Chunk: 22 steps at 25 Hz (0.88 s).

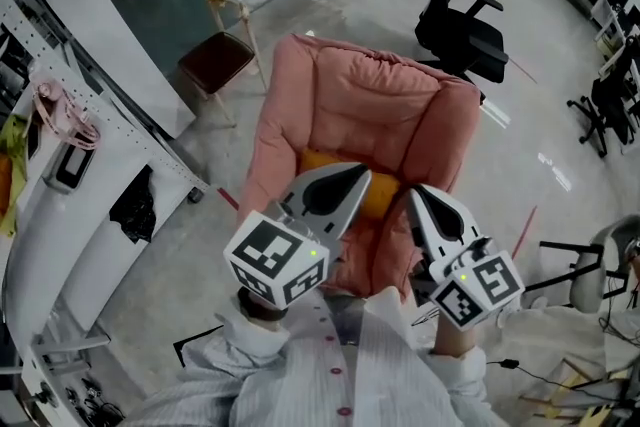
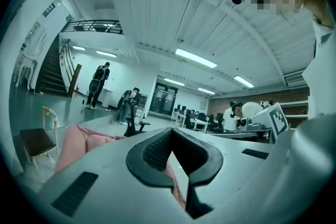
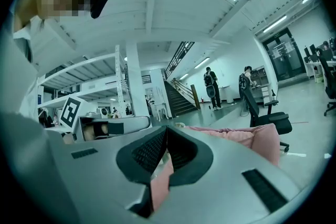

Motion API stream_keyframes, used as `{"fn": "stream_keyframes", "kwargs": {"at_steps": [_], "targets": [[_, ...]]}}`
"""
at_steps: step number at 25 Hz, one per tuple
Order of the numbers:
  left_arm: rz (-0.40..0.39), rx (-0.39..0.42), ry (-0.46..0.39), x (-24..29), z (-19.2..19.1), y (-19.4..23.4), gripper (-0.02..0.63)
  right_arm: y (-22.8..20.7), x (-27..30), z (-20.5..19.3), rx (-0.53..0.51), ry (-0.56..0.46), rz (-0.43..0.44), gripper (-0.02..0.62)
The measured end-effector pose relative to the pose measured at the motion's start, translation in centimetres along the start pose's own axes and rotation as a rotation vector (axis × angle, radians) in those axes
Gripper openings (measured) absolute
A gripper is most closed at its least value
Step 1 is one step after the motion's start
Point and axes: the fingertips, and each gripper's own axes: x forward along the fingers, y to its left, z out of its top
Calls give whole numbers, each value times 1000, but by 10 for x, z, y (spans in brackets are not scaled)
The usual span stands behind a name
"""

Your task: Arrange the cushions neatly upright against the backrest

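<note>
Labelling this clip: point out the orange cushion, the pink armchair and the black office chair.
orange cushion point(image 1: 386, 192), head view, right end
pink armchair point(image 1: 370, 100), head view, backrest
black office chair point(image 1: 476, 43), head view, seat

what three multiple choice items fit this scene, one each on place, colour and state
1. Where does the orange cushion lie? A on the floor; B in the pink armchair; C on a shelf.
2. What colour is the office chair? A black; B white; C pink.
3. How do the left gripper and right gripper stand? A both shut, empty; B wide open; C shut on the cushion.
Answers: B, it sits in the seat; A, its seat and back are black; A, each pair of jaws meets on nothing.
</note>
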Motion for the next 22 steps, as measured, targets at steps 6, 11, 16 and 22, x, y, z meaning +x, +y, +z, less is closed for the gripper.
{"fn": "stream_keyframes", "kwargs": {"at_steps": [6,11,16,22], "targets": [[-18,-8,-1,7,0,-12,11,1,-4,1,-13,10,15,14],[-21,2,-2,9,0,-17,11,4,-3,3,-41,20,24,14],[-14,9,-4,9,1,-13,11,6,2,4,-51,21,31,14],[-16,11,7,11,2,-7,11,11,9,2,-35,30,57,12]]}}
